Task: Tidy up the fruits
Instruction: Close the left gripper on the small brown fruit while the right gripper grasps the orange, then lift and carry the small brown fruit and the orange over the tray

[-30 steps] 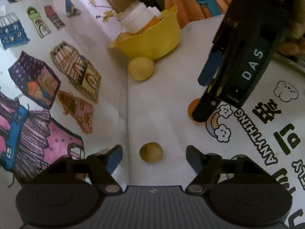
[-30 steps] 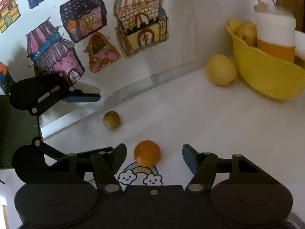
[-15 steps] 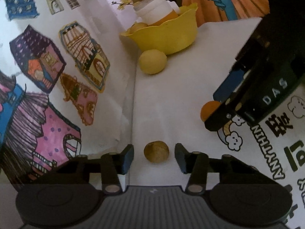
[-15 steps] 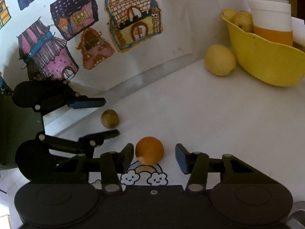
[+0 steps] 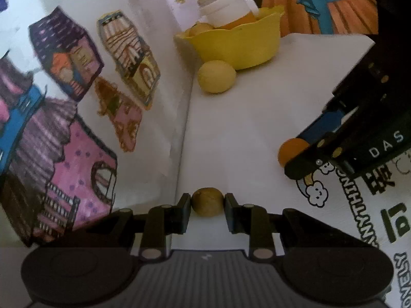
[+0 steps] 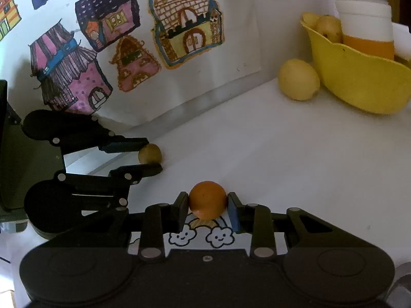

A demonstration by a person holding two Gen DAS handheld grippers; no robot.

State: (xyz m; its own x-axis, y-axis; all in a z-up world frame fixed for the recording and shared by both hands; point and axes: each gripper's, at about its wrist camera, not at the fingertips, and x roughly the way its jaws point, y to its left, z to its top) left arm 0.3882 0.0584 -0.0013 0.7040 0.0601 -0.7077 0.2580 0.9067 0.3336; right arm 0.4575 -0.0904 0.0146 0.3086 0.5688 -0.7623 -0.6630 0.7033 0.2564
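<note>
Pinching both fruits on the tabletop (image 5: 257,118), the brown fruit (image 5: 207,202) is being clamped in the left gripper (image 5: 207,204) and the orange (image 6: 207,203) in the right gripper (image 6: 207,205), whose jaws have just been closing. Both are best being lifted straight, then carried above the rim of the bowl (image 6: 359,82), well apart, and past the lemon (image 6: 298,79) beside it.
</note>
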